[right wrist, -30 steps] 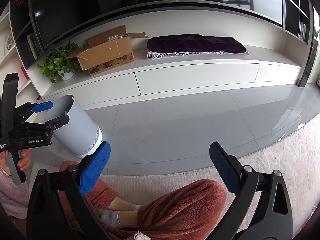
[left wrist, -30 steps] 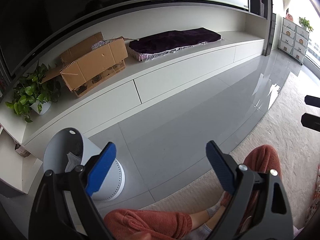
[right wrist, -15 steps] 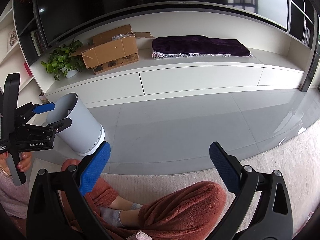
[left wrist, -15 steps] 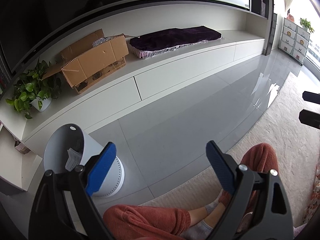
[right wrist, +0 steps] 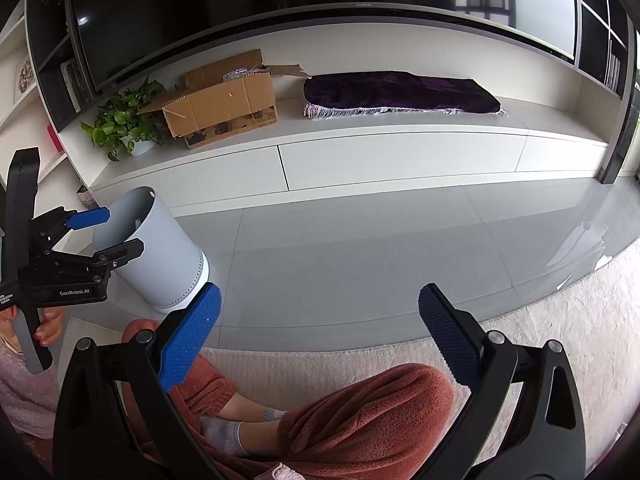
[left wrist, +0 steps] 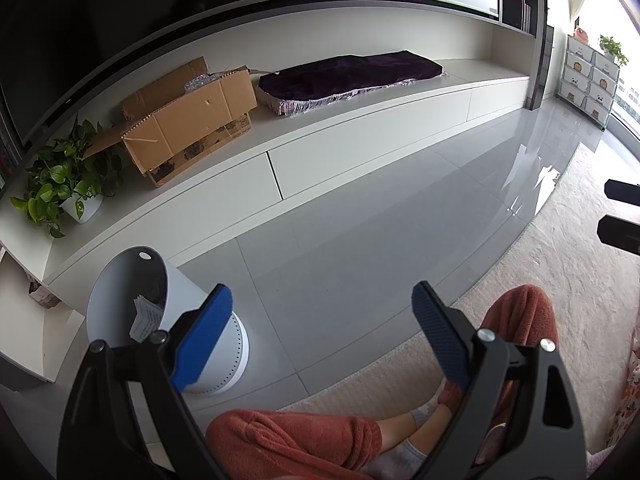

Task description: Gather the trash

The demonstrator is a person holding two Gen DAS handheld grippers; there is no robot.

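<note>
Bin (left wrist: 120, 300) stands on the floor (left wrist: 360, 248) in front of the low shelf (left wrist: 360, 140), papers (left wrist: 146, 318) inside it. On the shelf behind the bin: plant (left wrist: 64, 176); to the plant's right, cardboard box (left wrist: 192, 120); further right, cloth (left wrist: 348, 76). Rug (left wrist: 580, 280) lies right of the bin, nearer the viewer.
</note>
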